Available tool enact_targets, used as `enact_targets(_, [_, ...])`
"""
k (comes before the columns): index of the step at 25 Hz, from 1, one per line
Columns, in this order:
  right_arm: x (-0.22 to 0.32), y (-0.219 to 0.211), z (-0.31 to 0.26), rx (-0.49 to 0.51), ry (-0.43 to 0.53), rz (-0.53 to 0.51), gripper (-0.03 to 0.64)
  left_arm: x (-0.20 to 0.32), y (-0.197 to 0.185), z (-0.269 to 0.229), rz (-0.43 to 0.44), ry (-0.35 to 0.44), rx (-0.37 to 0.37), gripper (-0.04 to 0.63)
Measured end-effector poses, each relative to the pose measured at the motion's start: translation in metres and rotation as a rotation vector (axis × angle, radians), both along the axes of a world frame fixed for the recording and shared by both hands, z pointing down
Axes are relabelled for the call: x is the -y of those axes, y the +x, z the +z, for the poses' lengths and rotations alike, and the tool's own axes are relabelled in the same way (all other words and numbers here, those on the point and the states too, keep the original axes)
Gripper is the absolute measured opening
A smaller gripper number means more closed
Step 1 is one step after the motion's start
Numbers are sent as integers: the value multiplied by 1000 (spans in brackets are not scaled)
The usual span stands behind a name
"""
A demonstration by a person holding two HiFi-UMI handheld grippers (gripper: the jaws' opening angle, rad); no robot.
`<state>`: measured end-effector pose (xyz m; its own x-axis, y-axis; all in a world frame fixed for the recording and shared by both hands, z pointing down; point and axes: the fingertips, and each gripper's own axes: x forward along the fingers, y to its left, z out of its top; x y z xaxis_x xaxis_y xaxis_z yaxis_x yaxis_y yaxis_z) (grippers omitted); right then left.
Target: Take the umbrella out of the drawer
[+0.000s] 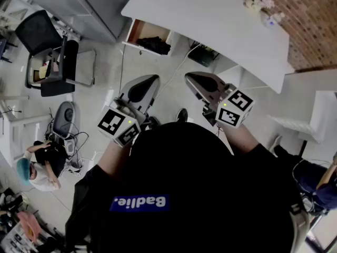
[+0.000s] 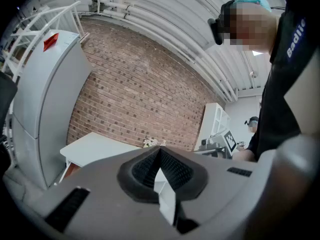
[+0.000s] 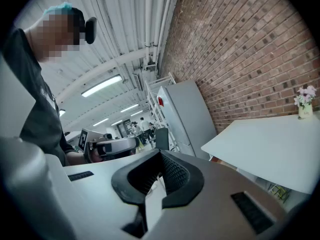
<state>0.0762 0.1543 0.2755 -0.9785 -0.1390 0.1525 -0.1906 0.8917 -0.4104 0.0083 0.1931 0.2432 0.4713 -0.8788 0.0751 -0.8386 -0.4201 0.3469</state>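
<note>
The white desk [image 1: 210, 20] stands ahead of me, and its wooden drawer [image 1: 150, 36] is pulled open at the desk's left end. A dark bundle [image 1: 155, 46], probably the folded umbrella, lies inside the drawer. My left gripper [image 1: 152, 79] and right gripper [image 1: 190, 77] are held side by side above the floor, well short of the drawer, both pointing toward the desk. Each is shut and holds nothing: the left gripper [image 2: 160, 151] has its ribbed pads together, and so does the right gripper [image 3: 161, 155]. From the gripper views the umbrella is hidden.
A black office chair [image 1: 50, 44] and a grey cabinet [image 1: 97, 4] are to the left. A flower vase [image 1: 258, 1] sits on the desk's far end by the brick wall [image 1: 310, 20]. Another person [image 1: 37, 167] crouches at lower left. White furniture [image 1: 316, 117] stands to the right.
</note>
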Motion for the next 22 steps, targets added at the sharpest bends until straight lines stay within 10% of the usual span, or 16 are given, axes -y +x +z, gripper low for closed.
enact_targets(22, [11, 20, 0, -11, 23, -65, 29, 7, 14, 5, -54, -44, 32, -3])
